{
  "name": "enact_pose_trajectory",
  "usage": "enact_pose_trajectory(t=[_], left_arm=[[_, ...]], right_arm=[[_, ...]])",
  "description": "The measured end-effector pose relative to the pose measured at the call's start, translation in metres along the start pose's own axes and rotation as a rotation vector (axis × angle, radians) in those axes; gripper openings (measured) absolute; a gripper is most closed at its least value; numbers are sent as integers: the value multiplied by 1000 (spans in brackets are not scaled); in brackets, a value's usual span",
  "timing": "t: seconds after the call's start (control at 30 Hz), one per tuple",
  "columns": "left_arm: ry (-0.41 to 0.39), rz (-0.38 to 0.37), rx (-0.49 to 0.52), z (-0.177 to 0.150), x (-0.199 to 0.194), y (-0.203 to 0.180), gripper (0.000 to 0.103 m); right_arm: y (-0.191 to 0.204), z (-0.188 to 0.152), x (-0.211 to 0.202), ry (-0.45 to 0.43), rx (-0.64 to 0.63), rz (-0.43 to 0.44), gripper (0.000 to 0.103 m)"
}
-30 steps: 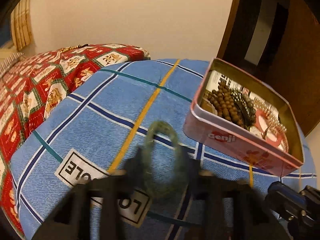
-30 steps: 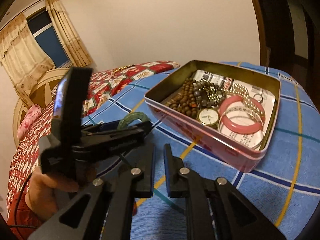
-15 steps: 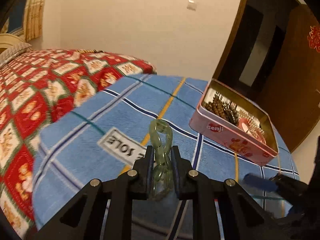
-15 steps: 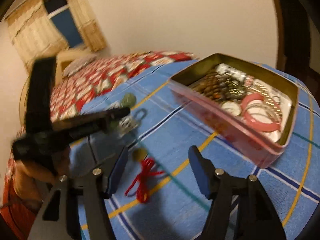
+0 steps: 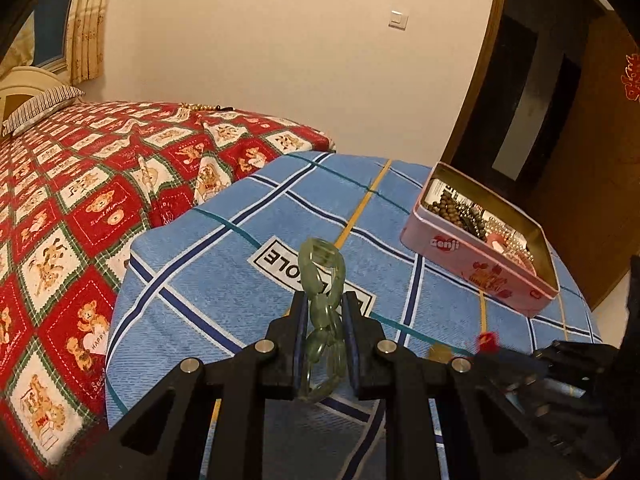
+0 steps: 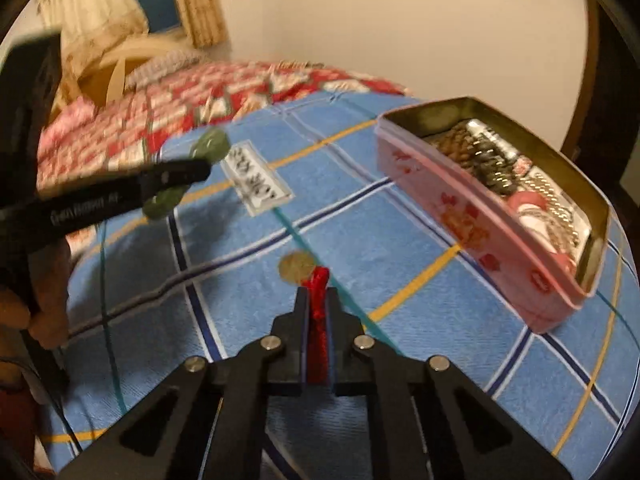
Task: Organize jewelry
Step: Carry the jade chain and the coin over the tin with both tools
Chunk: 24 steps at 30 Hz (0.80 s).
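Note:
My left gripper (image 5: 323,300) is shut on a green jade chain bracelet (image 5: 320,264), held above the blue checked cloth; it also shows at the left of the right wrist view (image 6: 208,148). My right gripper (image 6: 318,294) is shut on a red cord (image 6: 319,296) with a round gold pendant (image 6: 296,266) hanging at its tip, just over the cloth. A pink tin box (image 5: 476,260) with brown beads, a pink bangle and chains stands at the right; it also shows in the right wrist view (image 6: 472,216).
The blue checked cloth (image 5: 224,264) covers a rounded surface with a white label (image 5: 280,260). A red patterned bedspread (image 5: 80,200) lies to the left. A dark wooden door (image 5: 580,120) stands behind the tin.
My right gripper has shut on the red cord and lifted it off the cloth. My left gripper has risen and pulled back with the green bracelet.

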<state>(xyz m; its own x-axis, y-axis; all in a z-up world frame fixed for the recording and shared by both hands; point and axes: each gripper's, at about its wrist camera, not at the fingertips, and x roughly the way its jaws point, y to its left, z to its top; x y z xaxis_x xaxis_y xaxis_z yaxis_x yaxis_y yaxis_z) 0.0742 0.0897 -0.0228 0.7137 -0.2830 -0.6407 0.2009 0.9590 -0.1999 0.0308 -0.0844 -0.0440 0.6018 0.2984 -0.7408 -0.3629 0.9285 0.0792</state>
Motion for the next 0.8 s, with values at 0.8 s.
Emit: enact_pose_trajectory(t=[0.8], left_arm=[[-99, -200, 161, 56, 8, -115, 17]], right_arm=[[-106, 76, -100, -392, 240, 14, 10]])
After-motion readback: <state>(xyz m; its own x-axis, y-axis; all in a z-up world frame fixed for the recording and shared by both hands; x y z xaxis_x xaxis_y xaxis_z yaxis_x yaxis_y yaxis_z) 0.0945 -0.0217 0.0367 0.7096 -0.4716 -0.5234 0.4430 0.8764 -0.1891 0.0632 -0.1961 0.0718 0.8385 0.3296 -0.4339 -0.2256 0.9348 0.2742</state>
